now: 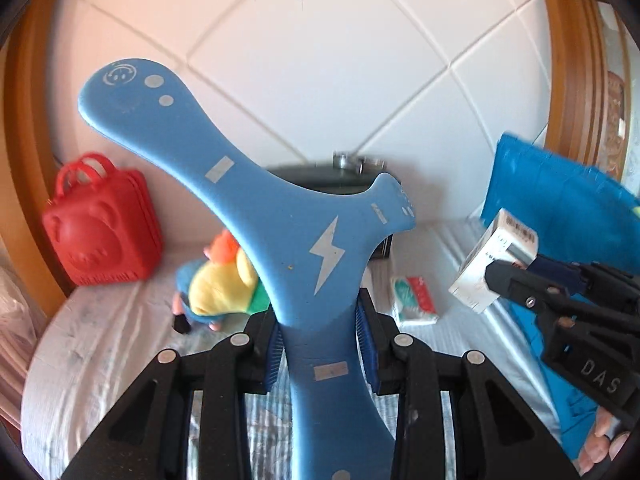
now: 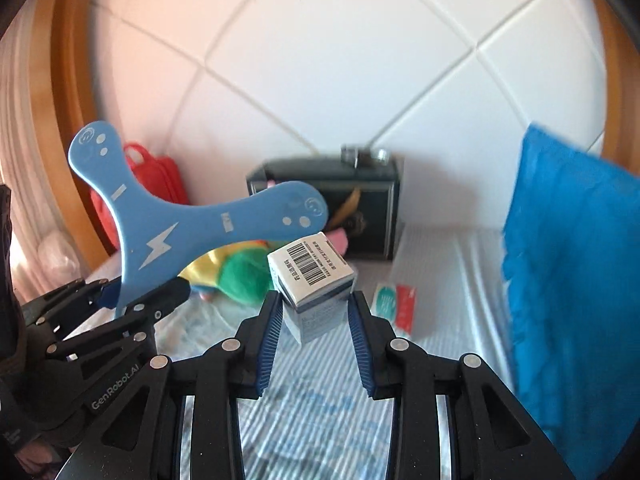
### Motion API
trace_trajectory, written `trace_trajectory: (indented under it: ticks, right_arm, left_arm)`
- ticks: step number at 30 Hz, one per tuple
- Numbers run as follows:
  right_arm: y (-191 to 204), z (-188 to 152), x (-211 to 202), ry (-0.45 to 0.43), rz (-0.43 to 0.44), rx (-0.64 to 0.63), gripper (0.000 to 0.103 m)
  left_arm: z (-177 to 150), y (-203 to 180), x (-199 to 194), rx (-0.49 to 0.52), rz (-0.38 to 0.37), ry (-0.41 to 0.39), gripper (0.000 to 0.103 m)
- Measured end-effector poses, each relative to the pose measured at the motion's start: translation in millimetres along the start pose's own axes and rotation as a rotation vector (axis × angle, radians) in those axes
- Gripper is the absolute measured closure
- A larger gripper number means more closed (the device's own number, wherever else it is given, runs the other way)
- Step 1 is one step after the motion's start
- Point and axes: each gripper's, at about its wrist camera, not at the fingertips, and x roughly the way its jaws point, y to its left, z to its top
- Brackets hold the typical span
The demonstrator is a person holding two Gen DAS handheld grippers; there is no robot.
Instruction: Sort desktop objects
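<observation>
My left gripper is shut on one arm of a blue three-armed boomerang with a white lightning bolt, and holds it up above the table. In the right wrist view the same boomerang stands at the left, held in the left gripper. My right gripper is shut on a small white box with a barcode on top, its blue pads pressed against both sides. From the left wrist, that box shows at the right in the right gripper.
A striped cloth covers the table. On it lie a colourful plush toy and a red and green packet. A red bag and a black box stand by the tiled wall. Blue fabric rises at the right.
</observation>
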Motion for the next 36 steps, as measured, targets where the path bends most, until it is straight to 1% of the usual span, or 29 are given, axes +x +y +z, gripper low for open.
trace_trajectory:
  ticks: [3,6,8,10,12,13,15,19,22,23,25,28,29,32,36]
  right_arm:
    - [2,8,-39,-0.056,-0.021,-0.008,0.069]
    - [1,12,-81,-0.112,-0.046,-0.011,0.069]
    - [-3,13,-111,-0.157,-0.069,-0.011,0.073]
    - [-8,14,-135,-0.190,-0.096,-0.010,0.073]
    - [-17,15,-159,-0.226,-0.129,-0.006,0.078]
    - [-22,15,-169,-0.235,-0.147,-0.004,0.081]
    - [-36,12,-189,-0.246,-0.159,0.019,0.081]
    - [-49,1,-205,-0.197,-0.172,-0.006,0.081]
    - [-48,-14,-199,-0.130,-0.145,-0.010,0.081]
    - [-46,-20,-193,-0.104,-0.135,-0.014,0.081]
    - [-43,-35,-178,-0.049,-0.108,-0.019,0.081]
    - [-39,-64,-147,0.044,-0.086,-0.007,0.080]
    - [-38,-75,-130,0.086,-0.091,-0.001,0.079]
    - [-39,-104,-89,0.181,-0.115,0.013,0.079]
    - [-52,-150,-34,0.295,-0.207,0.051,0.078]
  left_arm:
    - [7,-9,-33,0.008,0.004,-0.040,0.071]
    - [11,-24,-64,0.017,-0.015,-0.080,0.071]
    - [14,-36,-82,0.023,-0.032,-0.103,0.071]
    - [16,-47,-98,0.031,-0.053,-0.122,0.071]
    - [19,-66,-112,0.044,-0.073,-0.142,0.071]
    - [21,-74,-115,0.048,-0.080,-0.146,0.071]
    - [22,-87,-122,0.048,-0.099,-0.143,0.071]
    - [12,-96,-122,0.026,-0.093,-0.118,0.071]
    - [-5,-94,-116,0.007,-0.062,-0.060,0.071]
    - [-15,-90,-111,0.010,-0.038,-0.035,0.071]
    - [-35,-89,-105,0.012,-0.006,0.013,0.071]
    - [-71,-71,-82,-0.011,0.025,0.117,0.071]
    - [-85,-65,-74,-0.020,0.034,0.157,0.071]
    - [-116,-50,-53,-0.033,0.051,0.241,0.071]
    - [-151,-44,-25,-0.038,0.038,0.317,0.071]
